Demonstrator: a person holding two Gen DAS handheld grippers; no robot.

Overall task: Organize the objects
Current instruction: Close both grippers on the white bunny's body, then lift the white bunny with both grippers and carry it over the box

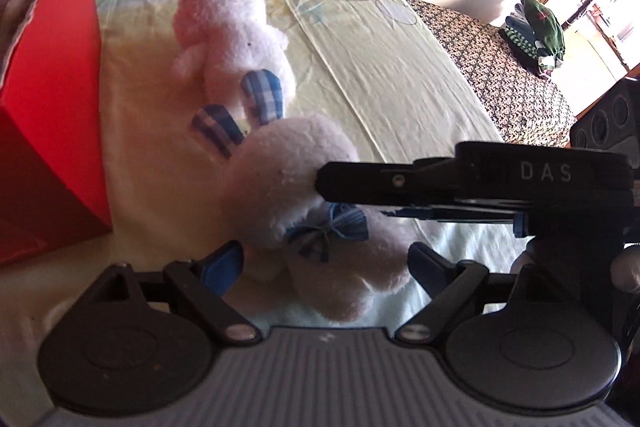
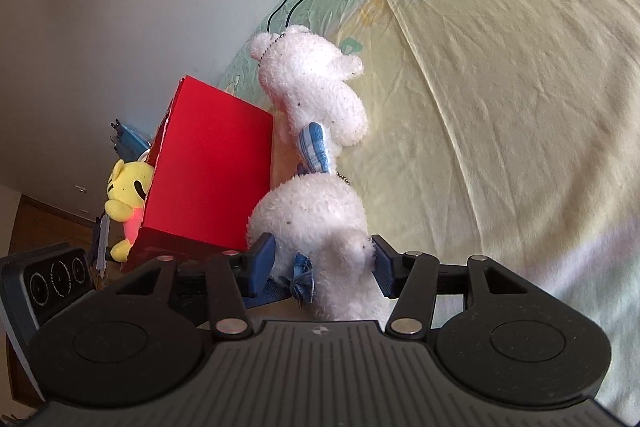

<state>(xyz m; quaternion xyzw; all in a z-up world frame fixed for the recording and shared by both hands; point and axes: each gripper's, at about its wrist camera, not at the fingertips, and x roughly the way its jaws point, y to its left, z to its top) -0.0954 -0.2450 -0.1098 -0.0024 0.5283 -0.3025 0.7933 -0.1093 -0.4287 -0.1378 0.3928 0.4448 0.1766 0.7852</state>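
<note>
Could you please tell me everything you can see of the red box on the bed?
The red box looks like smooth cardboard, plain red on its outer faces, with a rough, torn-looking top edge. It stands upright with its top open on the pale bedsheet, near the wall. A yellow plush toy sits against its far side, and a white plush rabbit lies close beside it; whether they touch is unclear. Neither gripper touches it.

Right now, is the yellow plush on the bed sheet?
No, the yellow plush sits behind the red box, off the sheet.

Fluffy plush rabbit (image 2: 308, 211); matt red cardboard box (image 2: 208, 179); creased cloth sheet (image 2: 500, 107).
</note>
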